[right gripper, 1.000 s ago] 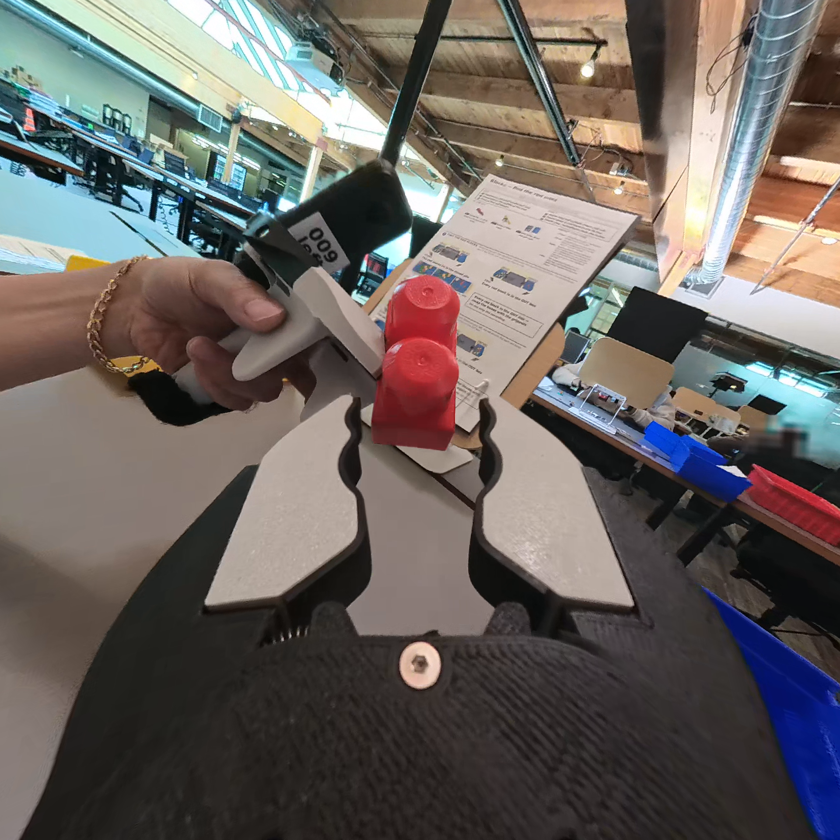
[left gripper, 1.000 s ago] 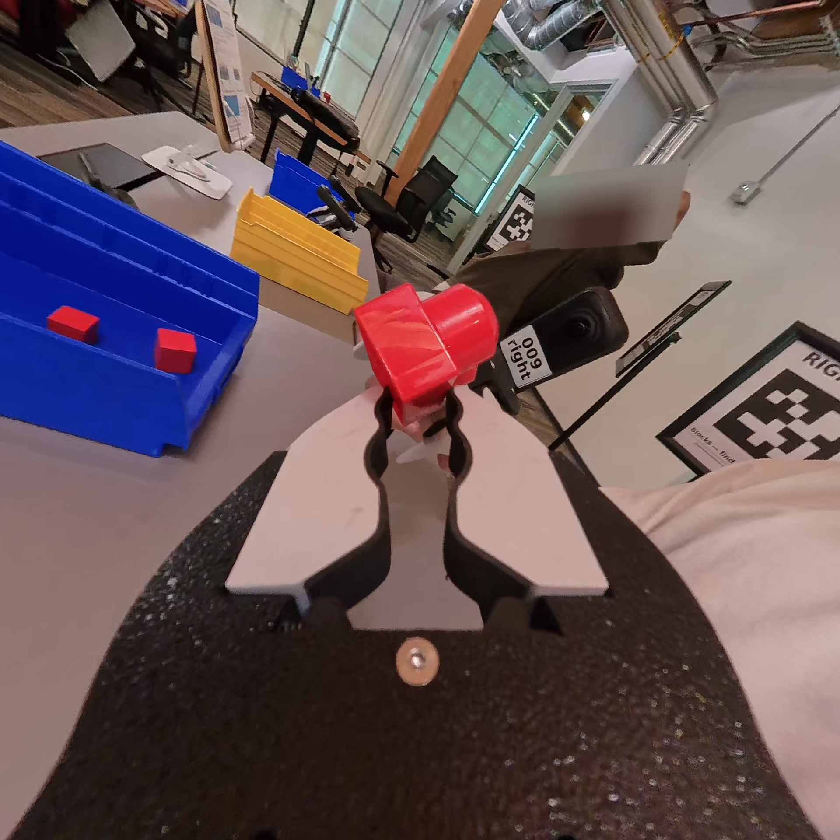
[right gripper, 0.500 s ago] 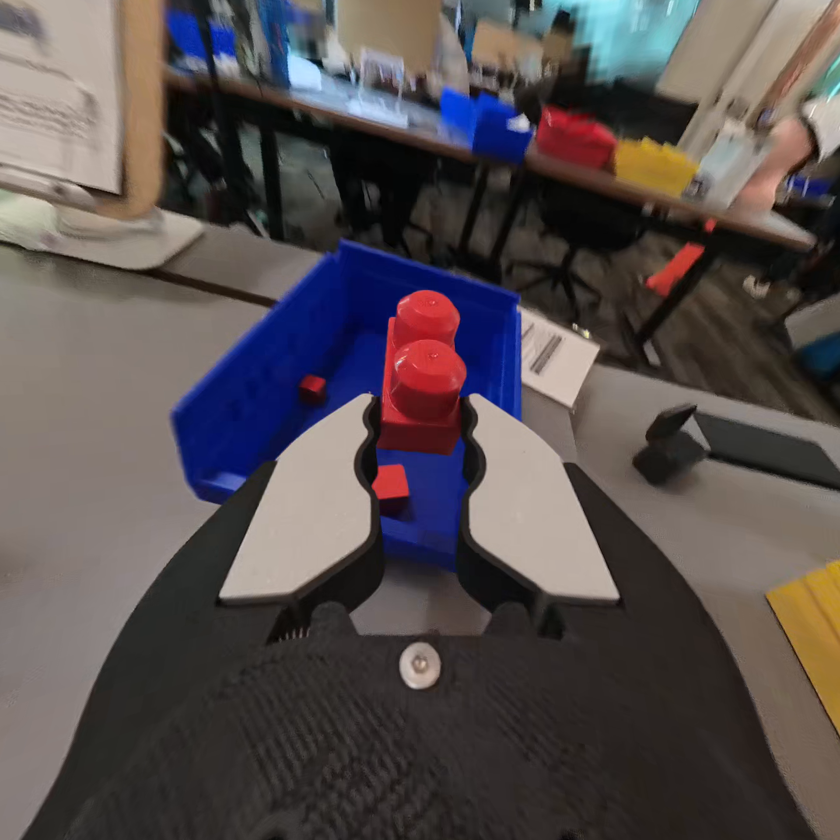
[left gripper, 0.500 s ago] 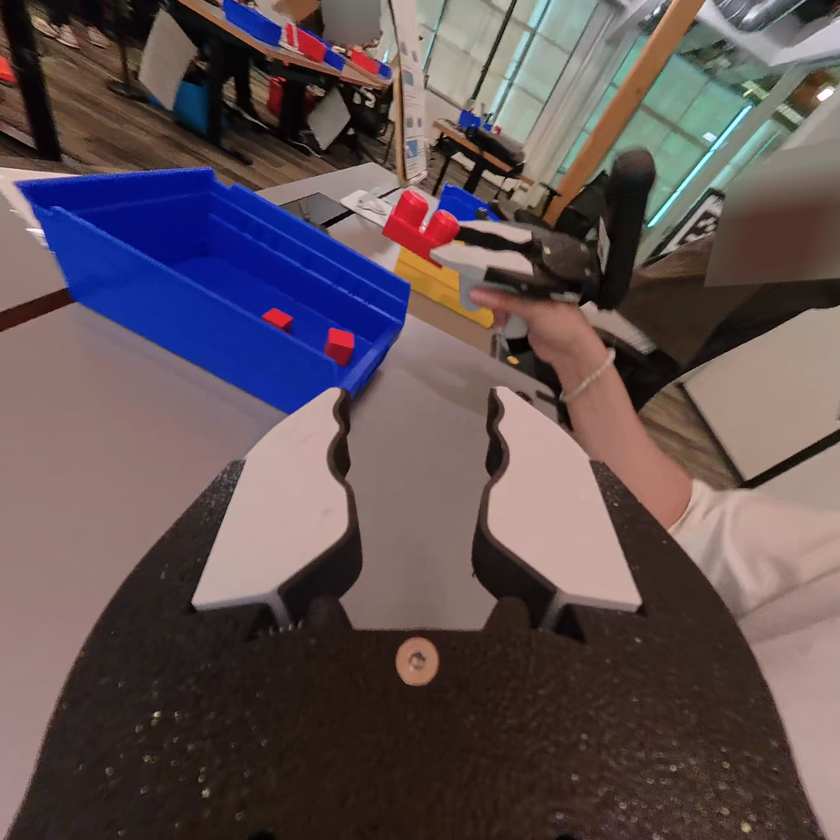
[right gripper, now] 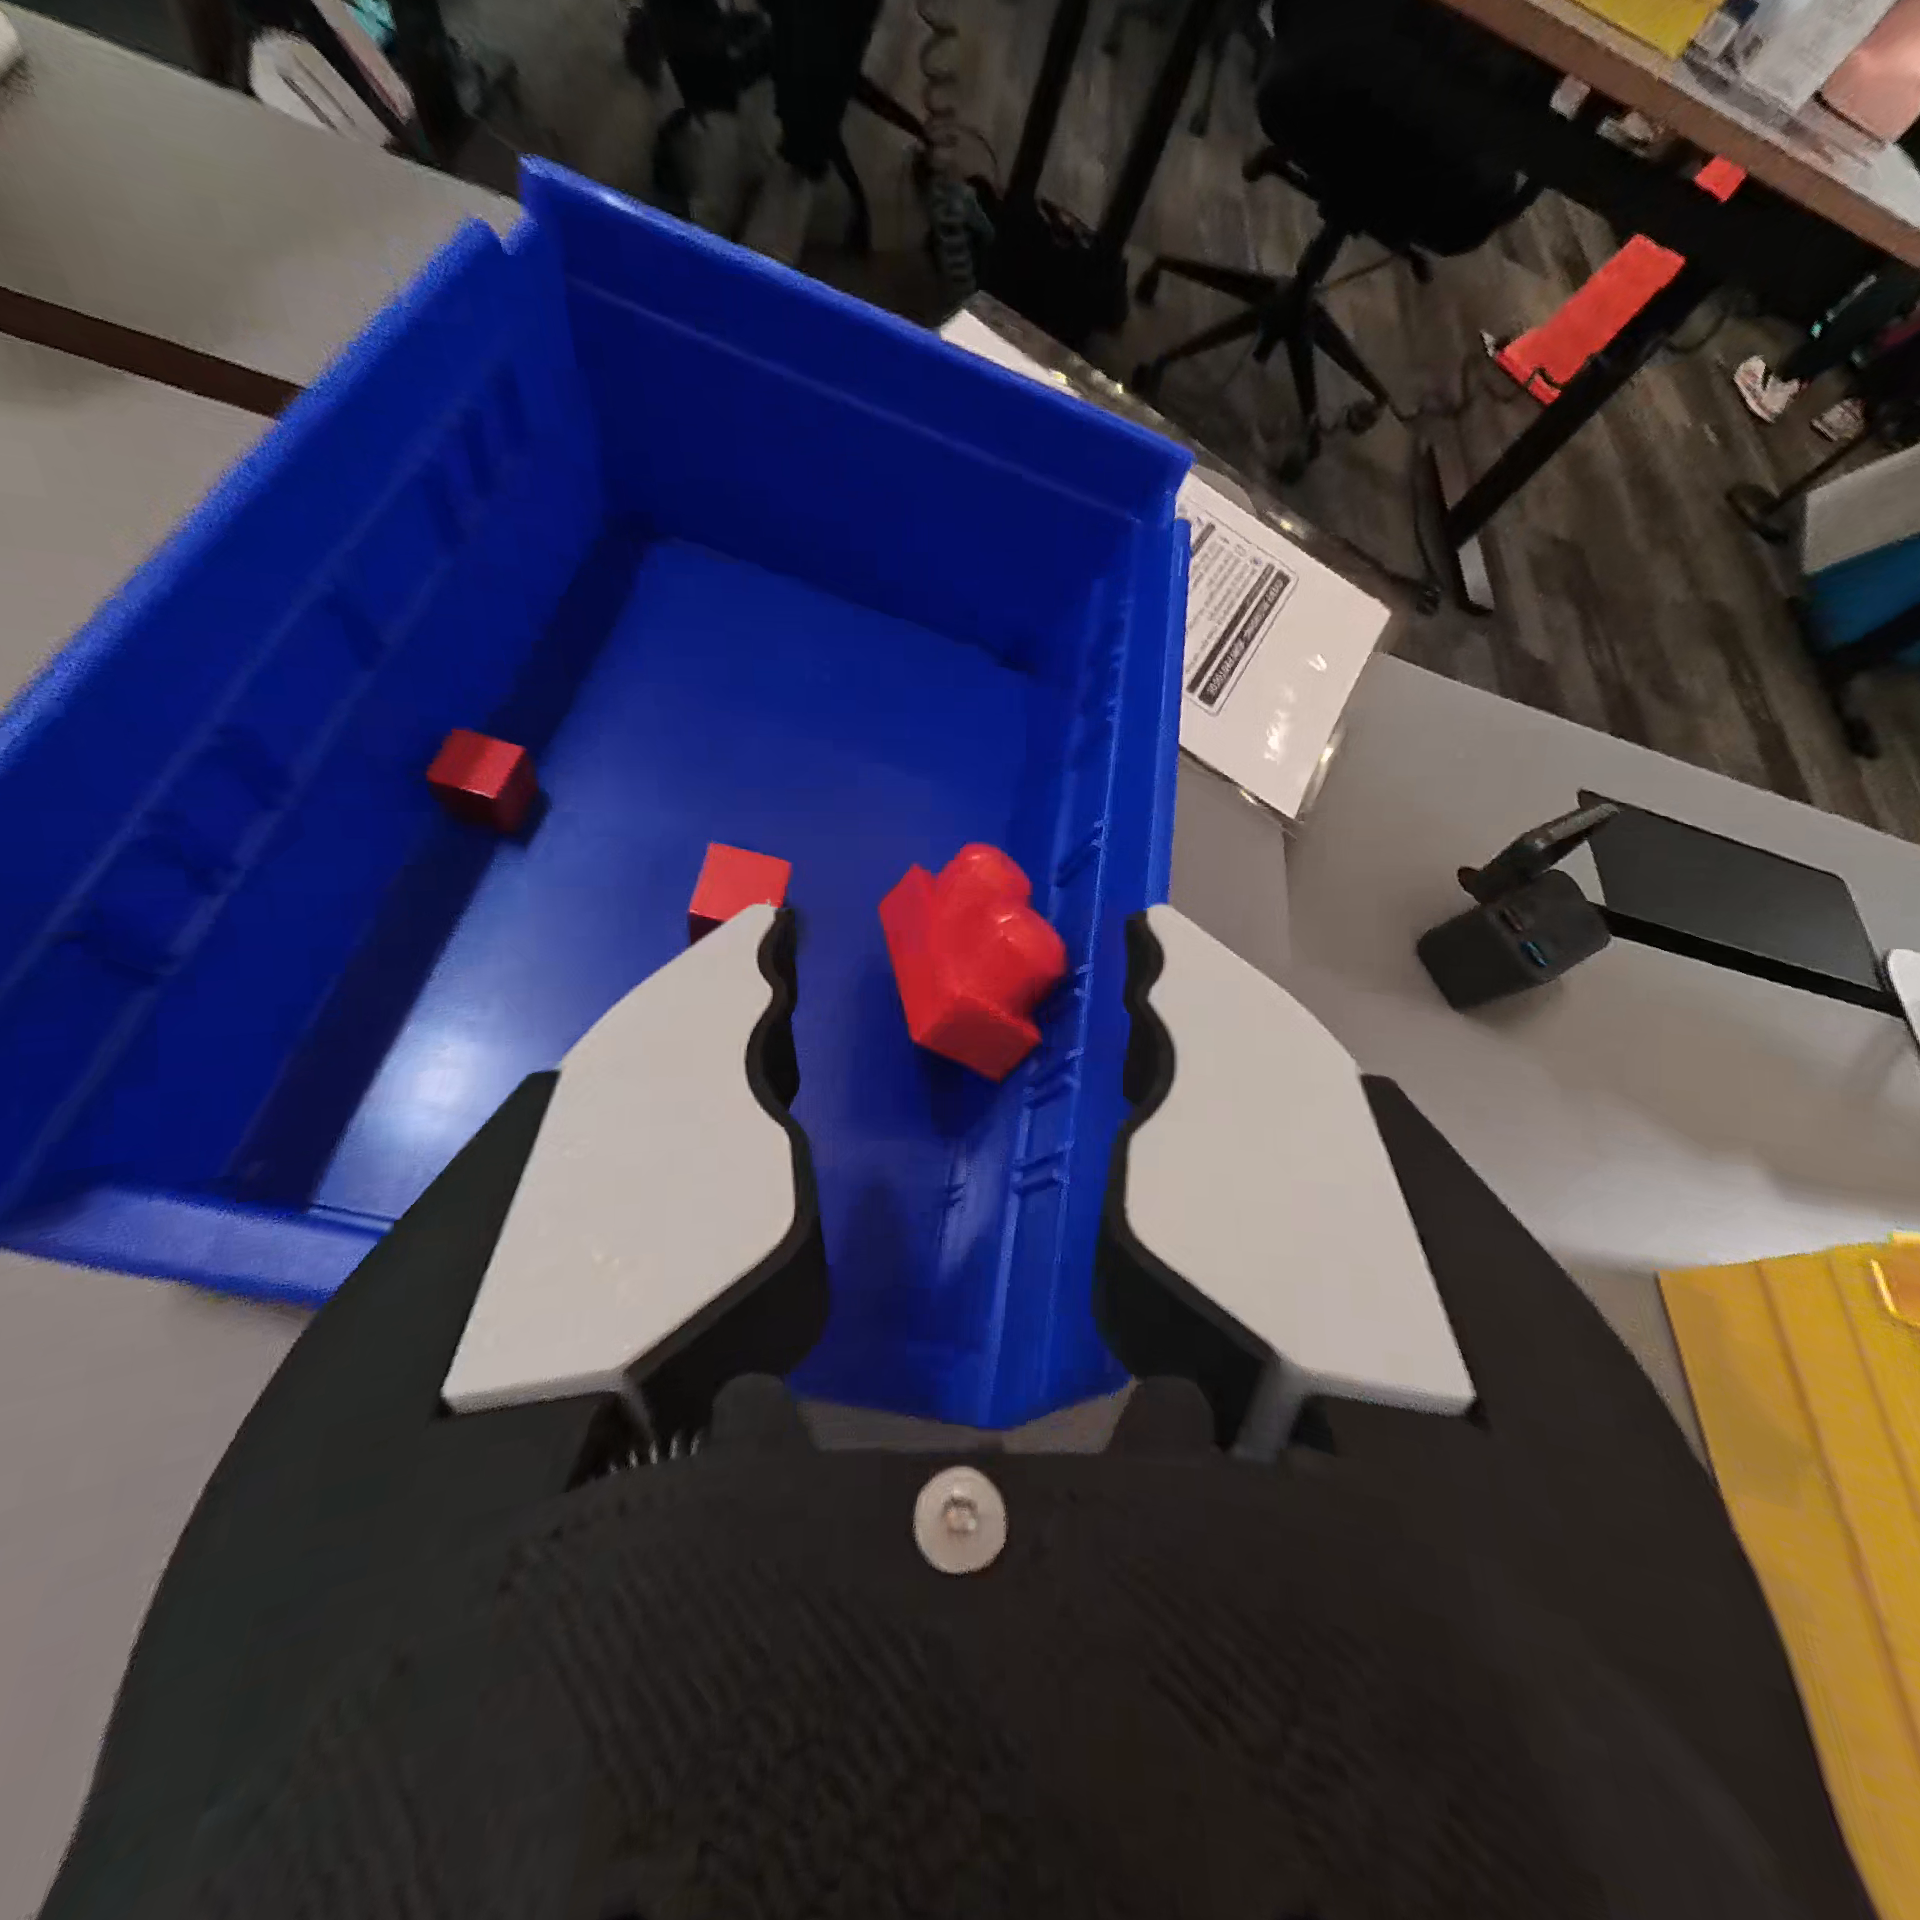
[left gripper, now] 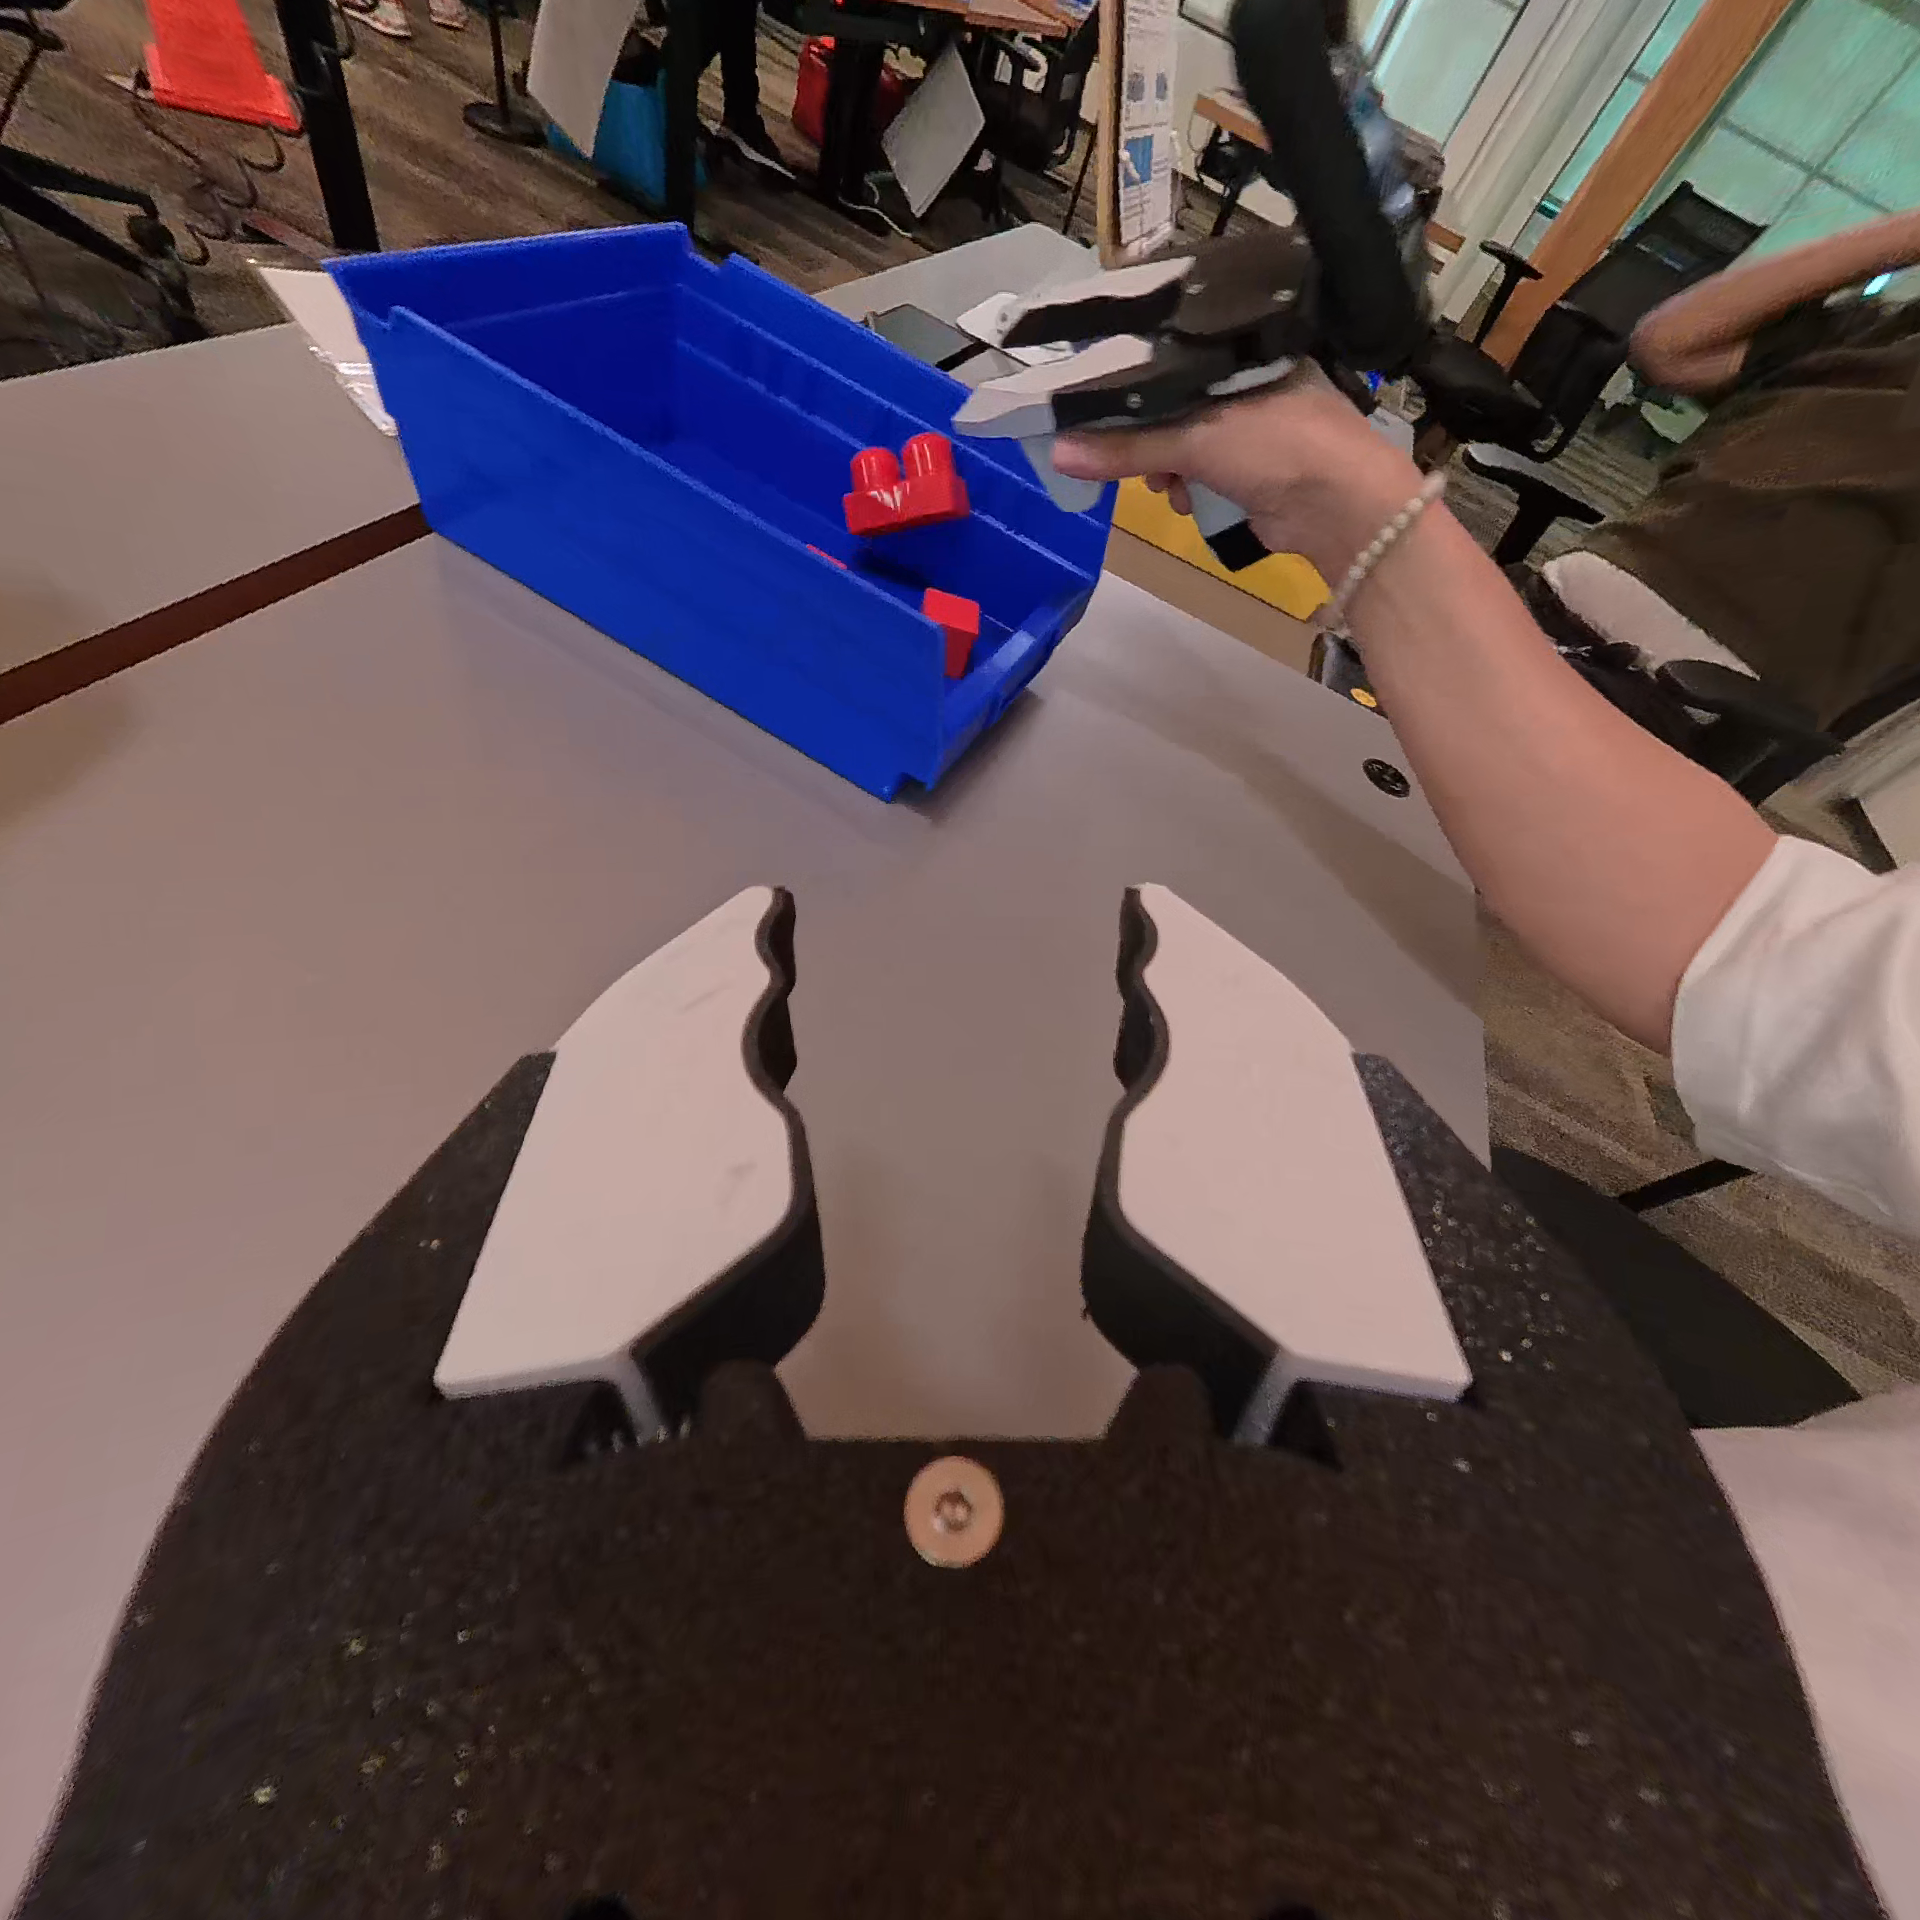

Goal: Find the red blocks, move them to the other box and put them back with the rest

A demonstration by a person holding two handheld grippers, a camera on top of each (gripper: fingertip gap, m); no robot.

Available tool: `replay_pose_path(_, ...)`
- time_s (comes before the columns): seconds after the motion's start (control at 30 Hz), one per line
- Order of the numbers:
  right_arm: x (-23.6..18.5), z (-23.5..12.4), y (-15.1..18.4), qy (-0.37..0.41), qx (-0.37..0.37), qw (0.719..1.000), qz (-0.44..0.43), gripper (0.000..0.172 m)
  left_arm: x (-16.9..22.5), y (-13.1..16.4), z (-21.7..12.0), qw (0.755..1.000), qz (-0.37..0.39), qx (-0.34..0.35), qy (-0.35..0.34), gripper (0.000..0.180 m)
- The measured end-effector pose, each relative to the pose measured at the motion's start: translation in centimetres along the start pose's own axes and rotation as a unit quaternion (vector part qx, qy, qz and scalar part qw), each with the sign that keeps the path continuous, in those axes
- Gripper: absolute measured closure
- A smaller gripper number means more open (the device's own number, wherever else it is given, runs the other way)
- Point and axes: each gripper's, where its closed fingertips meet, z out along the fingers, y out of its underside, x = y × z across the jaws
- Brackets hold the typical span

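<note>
My right gripper (right gripper: 958, 914) hangs open over the near end of the blue bin (right gripper: 312, 582). A red two-stud block (right gripper: 971, 961) is below and between its fingers, tilted against the bin's right wall, free of both pads. Two small red cubes (right gripper: 483, 779) (right gripper: 740, 888) lie on the bin floor. In the left wrist view the right gripper (left gripper: 997, 364) is above the bin (left gripper: 582, 416), with the red block (left gripper: 904, 488) just below its tips and one cube (left gripper: 954, 623) near the bin's front. My left gripper (left gripper: 958, 896) is open and empty over the grey table (left gripper: 312, 883).
A yellow bin (right gripper: 1808, 1455) lies to the right of the blue one. A black device (right gripper: 1507, 935), a dark tablet (right gripper: 1725, 904) and a white paper sheet (right gripper: 1278, 665) sit beyond the bin's right side. The person's arm (left gripper: 1538, 748) reaches across on the right.
The left gripper let go of the red two-stud block and drew back. The right gripper took it, carried it over the blue bin and opened; the block left its grasp.
</note>
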Motion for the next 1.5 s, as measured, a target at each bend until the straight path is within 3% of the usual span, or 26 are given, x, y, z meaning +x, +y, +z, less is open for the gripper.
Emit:
replay_pose_path(0.2,-2.0,-5.9,-0.1,-0.026,0.086,0.996,0.027,0.116,-1.9,0.9,-1.4,1.0,-0.02,-0.003,-0.016,0.122)
replay_pose_path(0.47,-10.5,-12.3,-0.8,-0.104,0.195,0.974,0.048,0.122,-4.3,0.1,-6.3,0.996,-0.011,0.025,-0.086,0.122)
replay_pose_path(0.7,-15.6,-14.6,-1.5,-0.137,0.24,0.96,0.034,0.122,-10.6,-0.7,-17.5,0.964,-0.008,0.036,-0.265,0.125)
replay_pose_path(0.83,-16.8,-14.5,-1.6,-0.156,0.244,0.957,0.026,0.123,-15.6,1.6,-26.0,0.917,-0.011,-0.055,-0.394,0.124)
replay_pose_path(0.9,-16.6,-14.3,-1.5,-0.144,0.239,0.96,0.014,0.122,-17.6,3.4,-29.4,0.898,-0.001,-0.125,-0.422,0.128)
replay_pose_path(1.0,-17.4,-14.3,-1.9,-0.164,0.241,0.956,0.016,0.122,-19.6,6.4,-31.6,0.893,0.026,-0.227,-0.387,0.129)
replay_pose_path(1.13,-18.2,-14.4,-2.9,-0.172,0.252,0.952,0.0,0.123,-21.5,9.8,-30.9,0.895,0.09,-0.308,-0.309,0.13)
replay_pose_path(1.3,-19.5,-14.1,-3.6,-0.188,0.25,0.95,0.003,0.122,-23.9,14.4,-30.2,0.861,0.132,-0.426,-0.246,0.125)
replay_pose_path(1.37,-20.2,-14.2,-3.2,-0.197,0.244,0.95,0.005,0.122,-24.6,15.2,-30.0,0.855,0.144,-0.441,-0.232,0.124)
replay_pose_path(1.5,-20.8,-14.4,-2.5,-0.189,0.224,0.956,-0.017,0.122,-24.1,15.7,-29.0,0.871,0.139,-0.43,-0.189,0.115)
